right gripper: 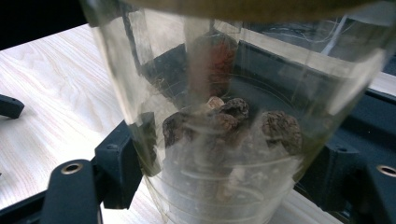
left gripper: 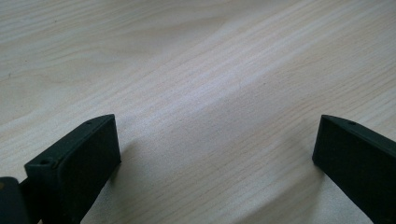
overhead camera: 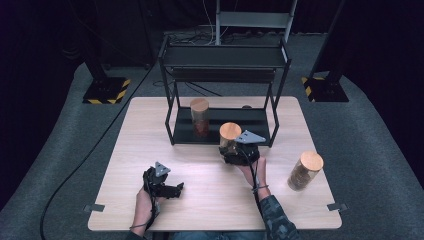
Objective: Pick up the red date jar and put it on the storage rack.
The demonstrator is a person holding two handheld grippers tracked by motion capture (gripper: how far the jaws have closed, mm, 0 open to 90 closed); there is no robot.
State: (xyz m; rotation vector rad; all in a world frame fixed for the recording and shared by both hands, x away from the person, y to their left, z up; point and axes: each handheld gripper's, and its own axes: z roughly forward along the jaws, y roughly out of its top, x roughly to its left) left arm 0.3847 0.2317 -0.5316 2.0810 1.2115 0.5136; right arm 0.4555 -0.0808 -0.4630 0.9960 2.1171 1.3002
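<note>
Clear glass makes the wall of the jar [right gripper: 224, 126] that the right gripper [overhead camera: 235, 154] holds, and a round lid of light wood closes its top. Inside, dark brown wrinkled pieces lie in a heap at the lower part, seen in the right gripper view.

Going from left to right in the high view: the left gripper [overhead camera: 172, 190] rests low on the wooden table [overhead camera: 150, 125], in the lower left part of the centre, and in the left gripper view its two black jaws stand wide apart with only bare wood between them. Next, a little right of the centre of the frame, is the held jar [overhead camera: 229, 137], just in front of the black metal shelf [overhead camera: 225, 60]. The right gripper's jaws press on both sides of the glass. The jar stands almost upright; its long axis runs up and down, with the lid pointing up.

On the lower board of the shelf, another jar [overhead camera: 200, 117] with reddish content stands upright. At the right side of the table, a third jar [overhead camera: 305, 171] stands well apart from the others.
</note>
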